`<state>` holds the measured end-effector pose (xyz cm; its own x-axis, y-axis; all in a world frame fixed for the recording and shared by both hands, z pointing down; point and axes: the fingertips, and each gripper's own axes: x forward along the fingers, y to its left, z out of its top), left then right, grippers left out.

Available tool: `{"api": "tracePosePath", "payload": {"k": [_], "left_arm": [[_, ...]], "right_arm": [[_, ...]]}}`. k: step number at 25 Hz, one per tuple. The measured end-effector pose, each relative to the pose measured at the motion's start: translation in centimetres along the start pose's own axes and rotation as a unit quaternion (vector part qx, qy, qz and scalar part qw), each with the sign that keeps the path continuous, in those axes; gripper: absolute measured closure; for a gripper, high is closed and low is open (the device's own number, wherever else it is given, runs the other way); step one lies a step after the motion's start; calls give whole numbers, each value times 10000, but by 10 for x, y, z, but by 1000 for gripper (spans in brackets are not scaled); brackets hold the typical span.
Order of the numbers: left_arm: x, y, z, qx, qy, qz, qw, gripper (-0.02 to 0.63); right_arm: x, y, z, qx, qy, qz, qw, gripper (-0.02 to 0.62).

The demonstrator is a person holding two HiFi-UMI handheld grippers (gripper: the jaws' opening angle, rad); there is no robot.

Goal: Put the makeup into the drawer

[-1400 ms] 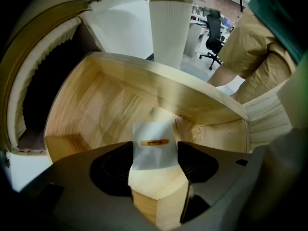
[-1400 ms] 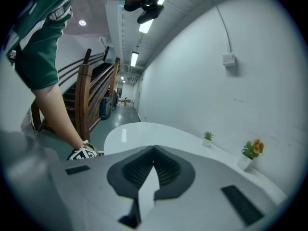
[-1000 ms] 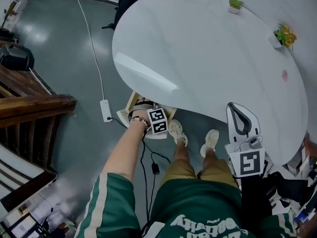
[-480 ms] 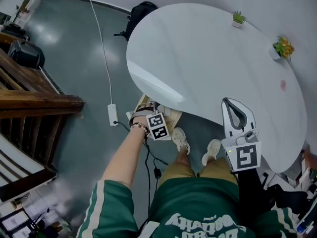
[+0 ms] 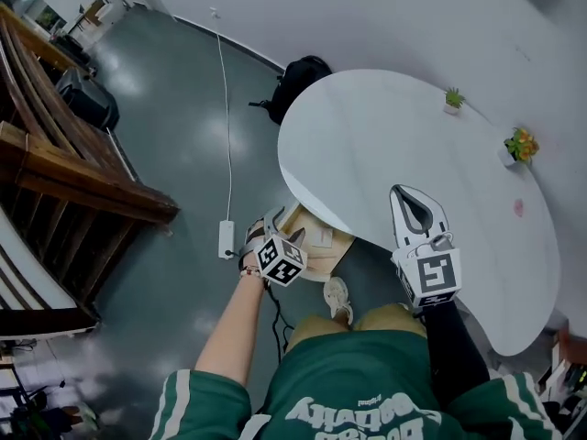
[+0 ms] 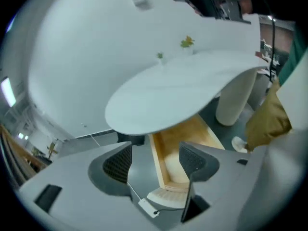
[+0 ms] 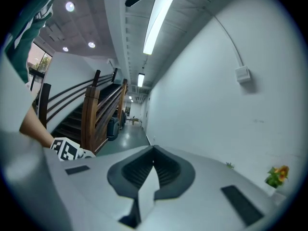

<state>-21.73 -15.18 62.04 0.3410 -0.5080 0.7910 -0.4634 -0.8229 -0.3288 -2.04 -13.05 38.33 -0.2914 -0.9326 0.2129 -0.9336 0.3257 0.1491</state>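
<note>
Left gripper (image 6: 156, 159), lower middle, hangs wide open and empty over the wooden drawer (image 6: 186, 137), which sits on the floor under the white table (image 5: 404, 145). The right gripper (image 7: 154, 153) is pinched shut on nothing. No makeup can be made out anywhere, so this looks like a between-items step, and the next move is probably finding a piece to grab.

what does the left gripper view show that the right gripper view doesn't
Only the left gripper view: the wooden drawer on the floor, partly under the table, a power strip and a shoe. Only the right gripper view: the wooden staircase and ceiling lights. Both: the white table, its flower pot and the wall.
</note>
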Motion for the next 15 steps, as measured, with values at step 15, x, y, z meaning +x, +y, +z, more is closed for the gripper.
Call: {"api": "tracePosePath", "payload": {"k": [15], "left_arm": [[-171,108,113,-1821,-2455,1463,9408,284]], "right_arm": [[26,20,75,106,-689,201,9974,591]]}}
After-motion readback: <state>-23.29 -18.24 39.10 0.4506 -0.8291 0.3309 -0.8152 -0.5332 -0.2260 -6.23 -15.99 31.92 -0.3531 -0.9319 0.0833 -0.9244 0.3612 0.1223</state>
